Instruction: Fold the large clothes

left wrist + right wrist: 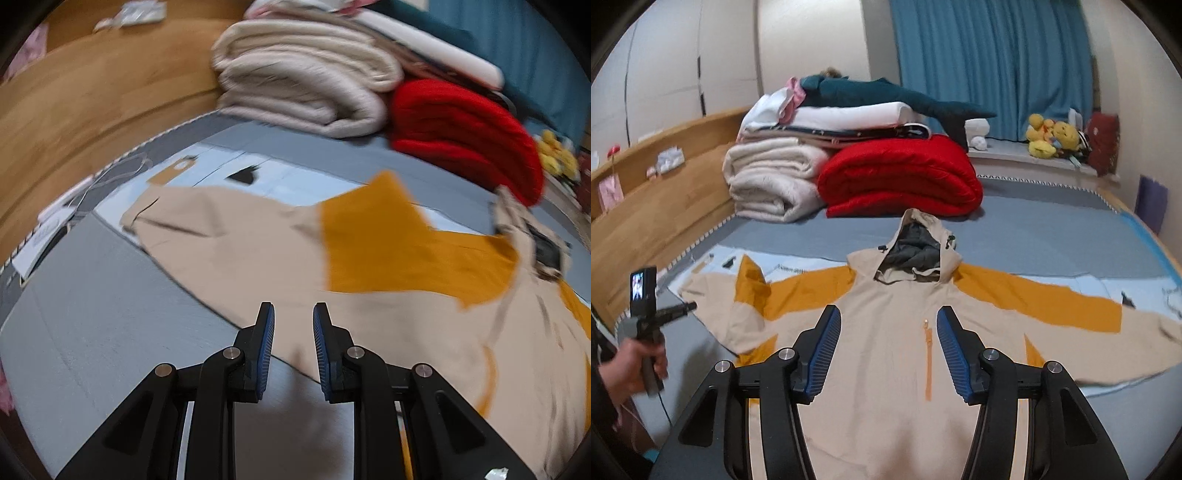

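- Two hand-held grippers are in play, and neither pinches anything: the left hand-held gripper (293,314) has its jaws spread a little over the jacket's edge, low in the middle of the left wrist view, and the right hand-held gripper (886,321) has its jaws spread wider above the jacket's chest, low centre of the right wrist view.
- The jacket (886,369), beige with mustard panels, lies front up on the bed (1052,236), filling the lower middle of the right view; spread flat like this, its seams and sleeves are easy to reach for folding.
- Both sleeves stretch out sideways, one to the left edge and one to the right, though the left sleeve (738,295) is already buckled near the elbow.
- The hood (916,251) points up the frame toward the red quilt (901,181) and the cream blanket (768,177), stacked at the bed's far end, probably to leave folding room.
- The left view is motion-blurred; the left gripper seems aimed at the sleeve or hem nearest it, likely to pick it up for a first fold.
- A hand (631,365) at lower left of the right view grips the left tool's handle.
- Folding looks barely begun.
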Motion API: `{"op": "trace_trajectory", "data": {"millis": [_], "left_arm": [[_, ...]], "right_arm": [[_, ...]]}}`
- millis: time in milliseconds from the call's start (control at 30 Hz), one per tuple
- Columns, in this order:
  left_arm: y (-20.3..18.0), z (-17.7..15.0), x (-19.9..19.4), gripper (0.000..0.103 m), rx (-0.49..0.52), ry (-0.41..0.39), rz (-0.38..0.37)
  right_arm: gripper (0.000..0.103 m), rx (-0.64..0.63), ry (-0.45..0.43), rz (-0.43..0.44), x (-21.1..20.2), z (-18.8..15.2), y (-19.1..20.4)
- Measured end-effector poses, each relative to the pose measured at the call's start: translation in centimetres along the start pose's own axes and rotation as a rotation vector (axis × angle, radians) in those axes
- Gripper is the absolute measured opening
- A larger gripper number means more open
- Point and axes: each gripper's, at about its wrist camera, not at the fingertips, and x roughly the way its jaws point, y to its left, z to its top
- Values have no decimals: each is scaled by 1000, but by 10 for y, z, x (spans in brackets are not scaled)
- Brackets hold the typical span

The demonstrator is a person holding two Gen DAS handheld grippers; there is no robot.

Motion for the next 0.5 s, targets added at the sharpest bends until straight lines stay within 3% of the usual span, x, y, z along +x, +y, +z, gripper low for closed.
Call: {"op": "trace_trajectory", "data": {"millis": [233,400,500], "left_arm": [[69,17,53,20,-133,13,71],[113,29,80,30,-254,21,79],[132,28,95,32,-316,36,85]], "right_arm": [[55,-29,92,-11,34,-13,-8],[56,-26,125,-2,46,-21,-15],[65,-25,124,12,51,-25,-17]]}}
